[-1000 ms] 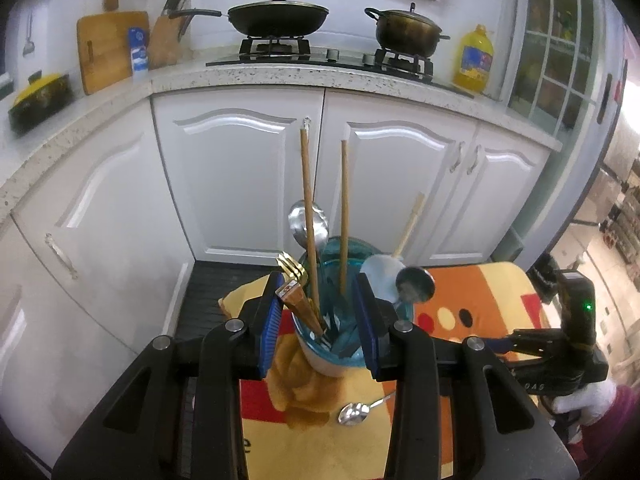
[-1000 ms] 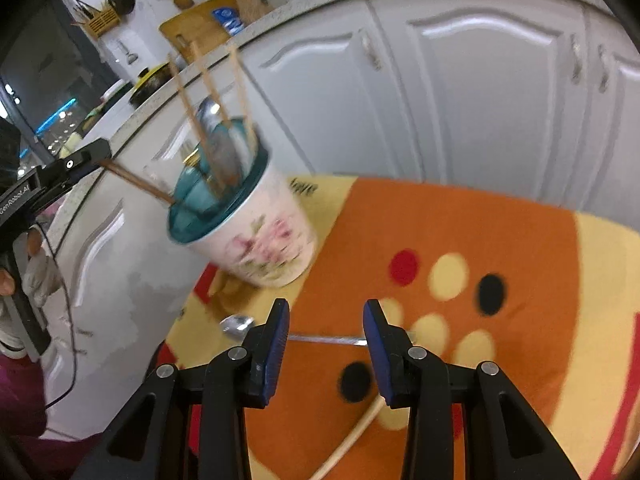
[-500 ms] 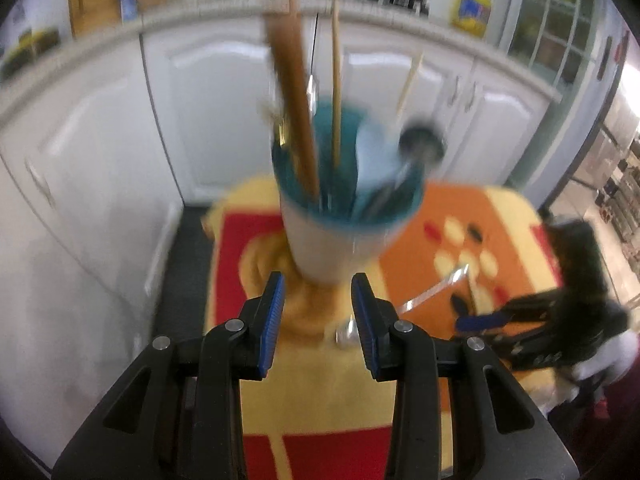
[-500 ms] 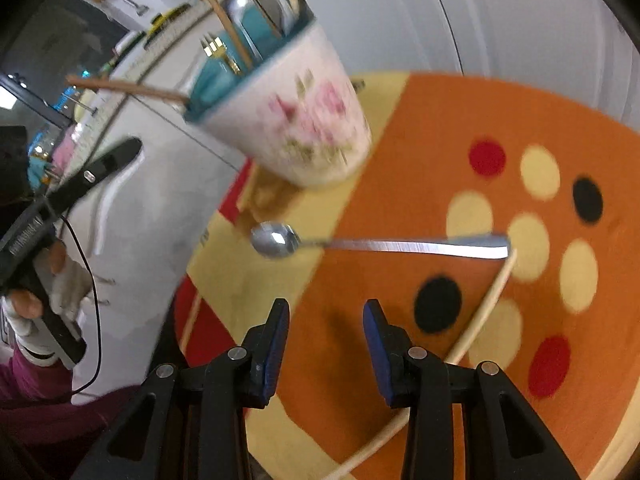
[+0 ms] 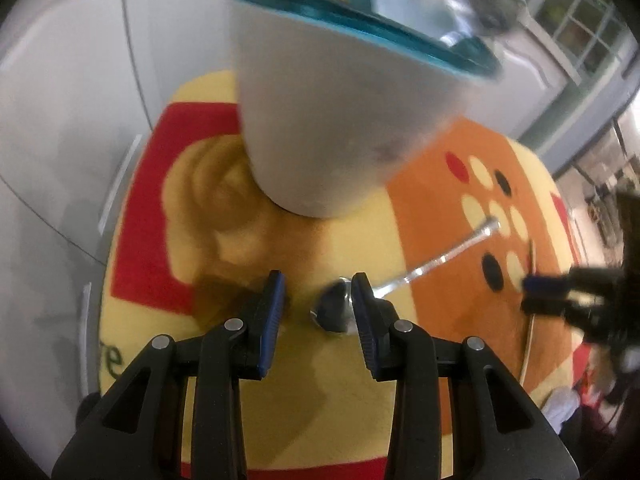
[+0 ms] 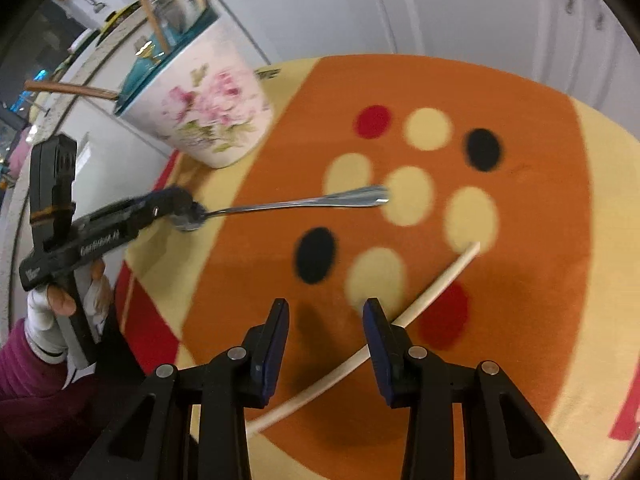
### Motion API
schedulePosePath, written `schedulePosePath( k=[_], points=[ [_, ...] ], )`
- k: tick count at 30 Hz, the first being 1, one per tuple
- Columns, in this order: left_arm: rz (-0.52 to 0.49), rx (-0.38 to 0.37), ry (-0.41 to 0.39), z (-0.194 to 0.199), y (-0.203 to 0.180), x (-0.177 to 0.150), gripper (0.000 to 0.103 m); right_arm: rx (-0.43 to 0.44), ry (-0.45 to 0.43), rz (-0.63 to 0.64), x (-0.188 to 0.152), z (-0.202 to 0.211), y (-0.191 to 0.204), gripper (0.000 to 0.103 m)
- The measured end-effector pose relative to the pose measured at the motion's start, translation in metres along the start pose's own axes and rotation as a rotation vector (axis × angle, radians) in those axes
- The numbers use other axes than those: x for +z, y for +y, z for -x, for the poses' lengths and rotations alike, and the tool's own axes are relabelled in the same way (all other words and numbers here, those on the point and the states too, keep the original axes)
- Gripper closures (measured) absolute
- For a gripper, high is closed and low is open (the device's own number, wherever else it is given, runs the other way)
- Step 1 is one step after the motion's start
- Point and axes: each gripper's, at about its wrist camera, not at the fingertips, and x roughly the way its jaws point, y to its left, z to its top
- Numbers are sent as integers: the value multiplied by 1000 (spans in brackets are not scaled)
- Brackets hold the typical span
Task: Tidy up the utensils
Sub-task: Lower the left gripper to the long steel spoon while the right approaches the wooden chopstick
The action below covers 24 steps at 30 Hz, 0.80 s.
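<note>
A steel spoon [image 6: 296, 204] lies on the patterned mat [image 6: 540, 208], its bowl [image 5: 334, 308] between the fingers of my left gripper [image 5: 317, 284]. That gripper is low over the mat and open; the bowl sits close to its right finger. In the right wrist view the left gripper [image 6: 176, 202] straddles the bowl. A floral cup [image 6: 208, 112] with a teal inside holds chopsticks, a fork and spoons; it rises just beyond the left gripper as a white cup [image 5: 332, 120]. My right gripper [image 6: 326, 306] hangs open above a cream chopstick [image 6: 432, 292] that runs under its right finger.
White cabinet doors [image 6: 460, 8] stand behind the mat. A gloved hand [image 6: 60, 300] with a purple sleeve holds the left gripper at the mat's left edge. In the left wrist view the right gripper [image 5: 538, 292] is at the far right.
My left gripper has dropped from above the cup down to the mat, ending around the spoon's bowl. My right gripper has sunk closer to the mat, over the cream chopstick.
</note>
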Motion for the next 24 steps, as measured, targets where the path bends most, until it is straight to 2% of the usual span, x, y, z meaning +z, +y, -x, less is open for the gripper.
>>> schedulePosePath(
  k=[3, 7, 12, 16, 19, 22, 23, 24],
  points=[
    [-52, -38, 25, 3, -18, -9, 69, -47, -13, -20, -1, 11, -16, 66],
    [-102, -131, 67, 6, -38, -19, 69, -56, -53, -67, -3, 30, -36, 65],
    [-152, -217, 73, 24, -52, -17, 69, -71, -78, -87, -8, 45, -47, 64],
    [-161, -202, 60, 29, -58, -13, 69, -66, -87, -111, -12, 47, -53, 64],
    [-146, -131, 47, 21, -55, -8, 66, -67, -85, -117, -17, 45, -50, 64],
    [-135, -69, 85, 5, -53, -10, 66, -75, -70, -123, -19, 38, -47, 64],
    [-128, -65, 108, -1, -53, -13, 66, -86, -57, -126, -19, 34, -47, 64],
    [-127, -65, 97, 0, -52, -15, 66, -94, -48, -131, -19, 30, -47, 64]
  ],
)
